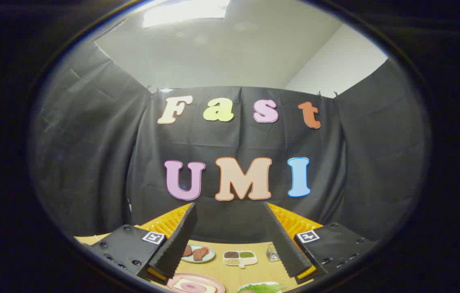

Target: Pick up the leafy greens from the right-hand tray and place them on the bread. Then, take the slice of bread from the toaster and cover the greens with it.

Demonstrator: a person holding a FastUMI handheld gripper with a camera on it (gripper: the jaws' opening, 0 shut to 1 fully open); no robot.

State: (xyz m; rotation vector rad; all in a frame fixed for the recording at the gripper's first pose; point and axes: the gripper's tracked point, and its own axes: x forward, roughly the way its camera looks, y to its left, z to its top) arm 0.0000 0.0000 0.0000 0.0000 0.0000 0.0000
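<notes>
The gripper (230, 211) hangs high above the tan wooden table (254, 270) with its jaws wide apart and nothing between them, tilted up toward the booth wall. The ruffled green leafy greens (263, 288) lie on a white tray below and between the fingers, right of the pink plate holding a pale bread slice with a pink filling (194, 286). To start well, I would pitch the fingers down, centre them over the greens and descend before closing.

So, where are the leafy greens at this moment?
In the gripper view, the leafy greens lie on a white tray on the table, low between the open gripper fingers, right of the pink plate.
</notes>
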